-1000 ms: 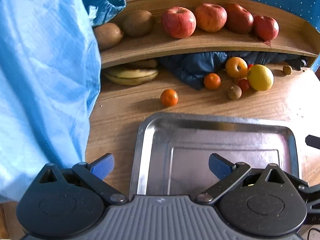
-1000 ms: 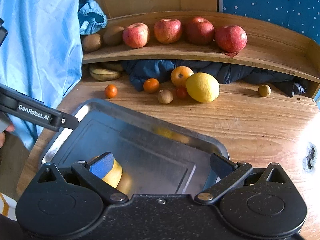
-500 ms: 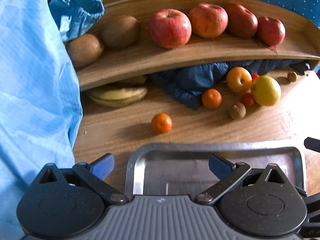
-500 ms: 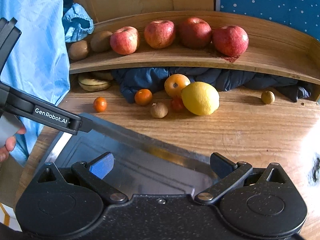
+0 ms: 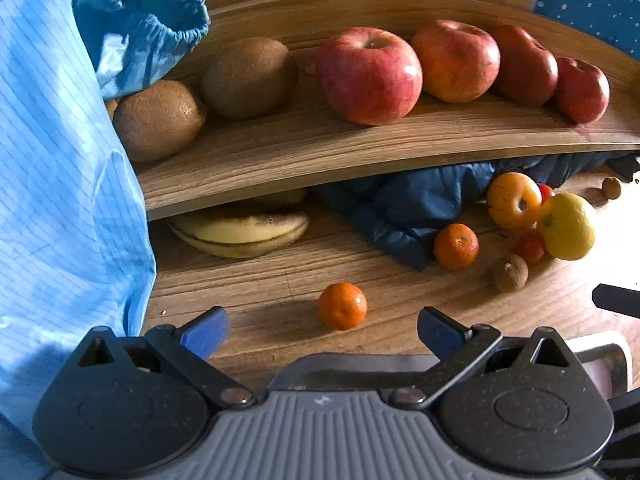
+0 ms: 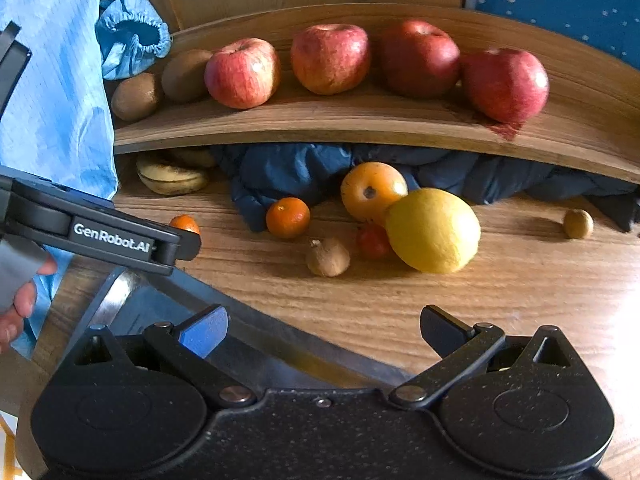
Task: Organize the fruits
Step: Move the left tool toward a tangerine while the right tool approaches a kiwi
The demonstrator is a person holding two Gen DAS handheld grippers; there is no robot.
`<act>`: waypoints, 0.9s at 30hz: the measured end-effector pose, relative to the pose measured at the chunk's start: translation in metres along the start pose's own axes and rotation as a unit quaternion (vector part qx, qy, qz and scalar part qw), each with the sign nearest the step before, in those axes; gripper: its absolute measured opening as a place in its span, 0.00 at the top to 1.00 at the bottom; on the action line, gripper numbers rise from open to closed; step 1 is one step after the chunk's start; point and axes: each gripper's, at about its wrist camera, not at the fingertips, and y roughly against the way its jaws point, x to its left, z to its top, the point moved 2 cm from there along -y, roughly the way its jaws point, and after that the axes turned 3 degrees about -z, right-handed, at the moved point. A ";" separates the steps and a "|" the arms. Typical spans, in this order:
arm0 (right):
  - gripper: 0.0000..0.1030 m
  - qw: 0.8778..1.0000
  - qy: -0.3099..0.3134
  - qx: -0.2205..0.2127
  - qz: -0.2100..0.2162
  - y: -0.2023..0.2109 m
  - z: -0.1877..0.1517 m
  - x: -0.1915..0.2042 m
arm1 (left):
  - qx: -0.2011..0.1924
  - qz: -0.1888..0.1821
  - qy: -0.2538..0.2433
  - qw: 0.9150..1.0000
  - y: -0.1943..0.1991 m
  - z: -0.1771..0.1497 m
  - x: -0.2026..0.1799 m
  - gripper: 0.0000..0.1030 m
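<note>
Black left tool (image 6: 176, 246), lettered GenRobot.AI, carries blue pads (image 5: 204, 332).

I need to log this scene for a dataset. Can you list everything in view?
apples: four, red, in a row on the wooden shelf
kiwis: two, brown, shelf's left end
bananas: yellow, spotted, under the shelf; count unclear
mandarins: two, orange, on the table
lemon: one, yellow, on the table
dark cloth: one, navy, under the shelf
metal tray: one, silver, near edge
left tool: open, empty
right tool: open, empty
</note>
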 end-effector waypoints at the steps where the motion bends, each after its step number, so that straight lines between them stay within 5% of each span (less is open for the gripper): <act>1: 0.01 1.000 0.001 0.000 -0.001 -0.002 0.001 0.001 | 0.001 0.000 0.000 1.000 -0.002 0.001 0.001 0.00; 10: 0.02 1.000 0.000 0.006 -0.007 -0.022 0.008 0.006 | 0.000 -0.012 0.005 1.000 -0.015 0.006 0.007 0.00; 27: 0.31 1.000 -0.008 0.011 -0.019 -0.040 0.019 0.013 | 0.004 -0.041 0.024 0.999 -0.017 -0.007 0.020 0.02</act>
